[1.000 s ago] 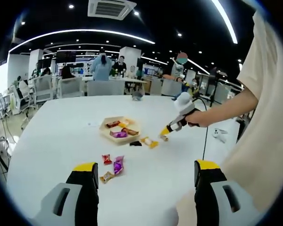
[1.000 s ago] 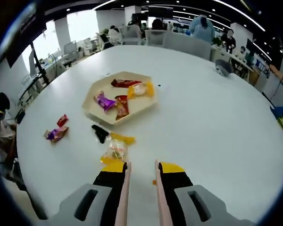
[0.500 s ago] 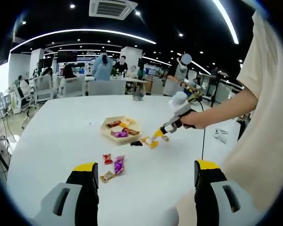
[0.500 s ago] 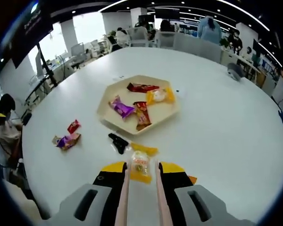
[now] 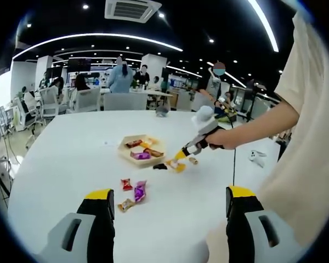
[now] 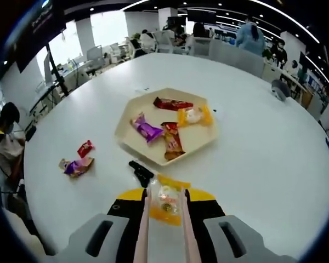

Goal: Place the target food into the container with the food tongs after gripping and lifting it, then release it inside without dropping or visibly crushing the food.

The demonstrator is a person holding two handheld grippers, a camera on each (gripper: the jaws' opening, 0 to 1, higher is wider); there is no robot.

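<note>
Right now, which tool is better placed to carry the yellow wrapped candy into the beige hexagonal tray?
The right tool: the yellow wrapped candy sits between its jaws, just short of the beige hexagonal tray. The left tool is open, far back.

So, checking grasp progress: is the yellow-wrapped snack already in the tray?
No, the yellow-wrapped snack sits between the right gripper jaws, short of the tray.

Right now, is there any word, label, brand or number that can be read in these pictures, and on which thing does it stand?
None can be read.
Candy wrappers in the tray: print too small and blurred.
Yellow-wrapped candy between the right gripper jaws: no legible text.
</note>
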